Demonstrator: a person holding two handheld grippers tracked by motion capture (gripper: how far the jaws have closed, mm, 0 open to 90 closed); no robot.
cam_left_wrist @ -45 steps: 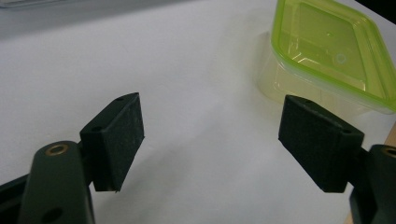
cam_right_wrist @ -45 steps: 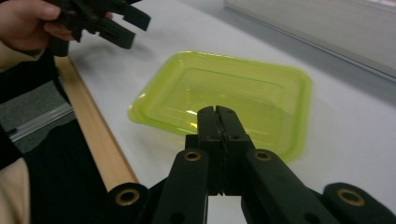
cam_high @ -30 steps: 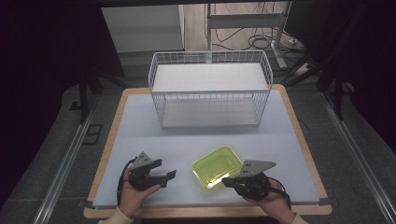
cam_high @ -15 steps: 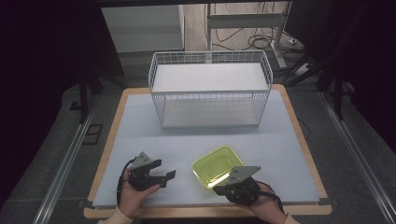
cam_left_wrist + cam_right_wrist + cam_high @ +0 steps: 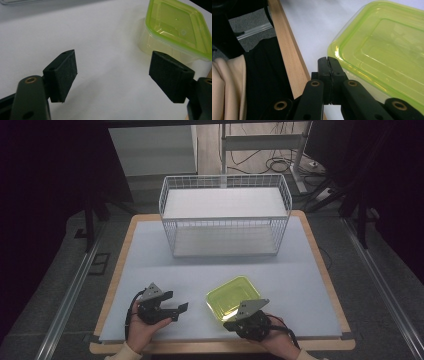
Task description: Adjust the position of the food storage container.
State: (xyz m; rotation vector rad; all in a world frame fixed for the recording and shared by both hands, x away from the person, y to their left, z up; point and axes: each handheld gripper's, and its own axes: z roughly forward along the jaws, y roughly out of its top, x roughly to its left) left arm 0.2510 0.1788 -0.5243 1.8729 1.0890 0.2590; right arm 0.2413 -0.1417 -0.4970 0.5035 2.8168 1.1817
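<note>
Nothing appears moved yet: left gripper [image 5: 178,309] spread wide and empty, right gripper [image 5: 328,62] pinched closed beside the lidded green container [image 5: 233,297], wire basket [image 5: 225,195] seemingly empty.

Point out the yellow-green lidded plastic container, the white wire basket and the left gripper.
Yellow-green lidded plastic container [image 5: 233,296]: high view, centre of its lid.
White wire basket [image 5: 225,236]: high view, front wire wall.
Left gripper [image 5: 112,75]: left gripper view, the gap midway between its two open black pads.
</note>
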